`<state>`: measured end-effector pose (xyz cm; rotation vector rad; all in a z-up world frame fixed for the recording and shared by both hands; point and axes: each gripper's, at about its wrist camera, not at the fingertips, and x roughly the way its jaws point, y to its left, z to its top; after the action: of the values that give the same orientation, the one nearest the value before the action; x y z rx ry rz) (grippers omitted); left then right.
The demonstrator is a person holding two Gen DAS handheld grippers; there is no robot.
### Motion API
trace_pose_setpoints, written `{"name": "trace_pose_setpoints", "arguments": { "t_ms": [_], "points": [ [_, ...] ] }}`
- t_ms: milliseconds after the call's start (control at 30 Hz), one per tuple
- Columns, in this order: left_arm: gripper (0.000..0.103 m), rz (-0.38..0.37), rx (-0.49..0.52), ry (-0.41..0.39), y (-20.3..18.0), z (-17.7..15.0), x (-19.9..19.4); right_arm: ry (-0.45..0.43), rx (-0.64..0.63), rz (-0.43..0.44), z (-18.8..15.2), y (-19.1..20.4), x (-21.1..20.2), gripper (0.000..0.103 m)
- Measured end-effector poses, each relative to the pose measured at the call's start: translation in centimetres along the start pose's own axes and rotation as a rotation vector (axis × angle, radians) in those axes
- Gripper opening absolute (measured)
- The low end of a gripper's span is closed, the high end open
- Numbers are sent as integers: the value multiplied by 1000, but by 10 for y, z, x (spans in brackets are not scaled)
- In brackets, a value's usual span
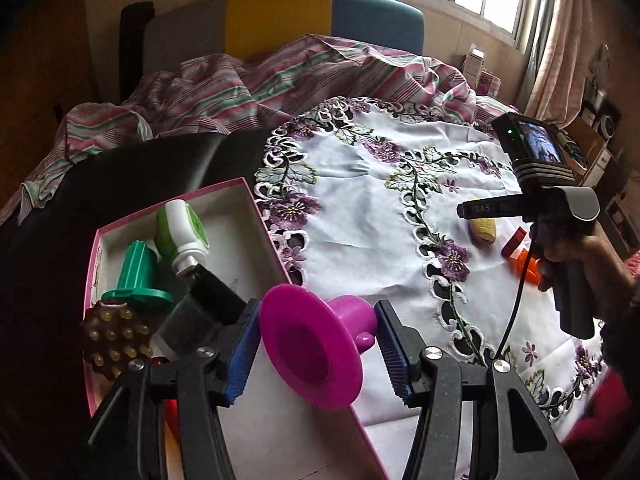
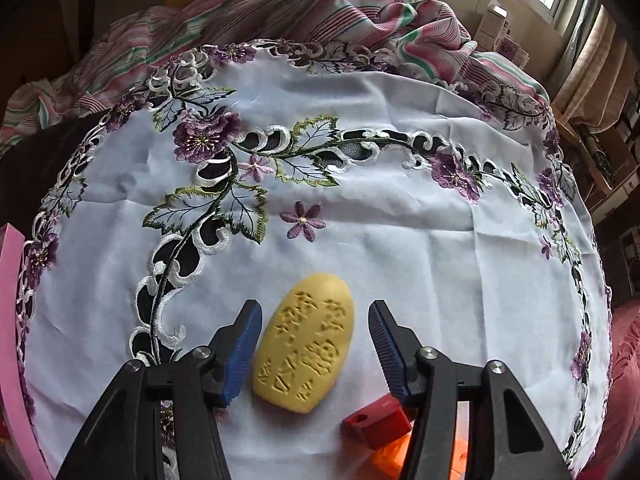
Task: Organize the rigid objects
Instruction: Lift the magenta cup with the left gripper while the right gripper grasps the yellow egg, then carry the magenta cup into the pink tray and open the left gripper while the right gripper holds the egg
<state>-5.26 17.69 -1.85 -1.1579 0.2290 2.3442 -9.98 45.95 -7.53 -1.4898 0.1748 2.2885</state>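
Observation:
My left gripper is shut on a magenta funnel-shaped piece, which hangs tilted over the near right wall of a pink-edged white box. In the box lie a green-and-white bottle, a green plastic piece, a dark jar and a brown studded thing. My right gripper points down over a yellow oval with raised characters lying on the embroidered cloth. It is open: the left pad is close to the oval and the right pad stands apart.
A red block and an orange thing lie just right of the yellow oval, near the right finger. A crumpled striped sheet is heaped behind the cloth. The box's pink edge shows far left in the right wrist view.

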Motion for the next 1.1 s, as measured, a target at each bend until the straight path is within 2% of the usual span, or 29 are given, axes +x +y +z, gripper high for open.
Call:
{"name": "trace_pose_setpoints", "arguments": {
  "t_ms": [133,233,567,667,800,967,1100],
  "points": [
    [57,4,-14,1,6,-3,-2,11,-15,-16,-1,5,10,55],
    [57,-1,-28,4,10,-6,-3,30,15,37,-3,1,10,44],
    [57,14,-46,-2,22,-19,-13,76,-84,120,-34,29,-12,44],
    [57,26,-59,-6,29,-23,-18,89,-106,168,-49,41,-20,44],
    [57,40,-72,-17,37,-29,-25,80,-131,183,-68,50,-27,44],
    [57,59,-82,-38,46,-36,-36,48,-136,187,-75,50,-28,45],
    [57,78,-88,-45,53,-44,-44,-14,-167,186,-83,55,-32,45]
  ]
}}
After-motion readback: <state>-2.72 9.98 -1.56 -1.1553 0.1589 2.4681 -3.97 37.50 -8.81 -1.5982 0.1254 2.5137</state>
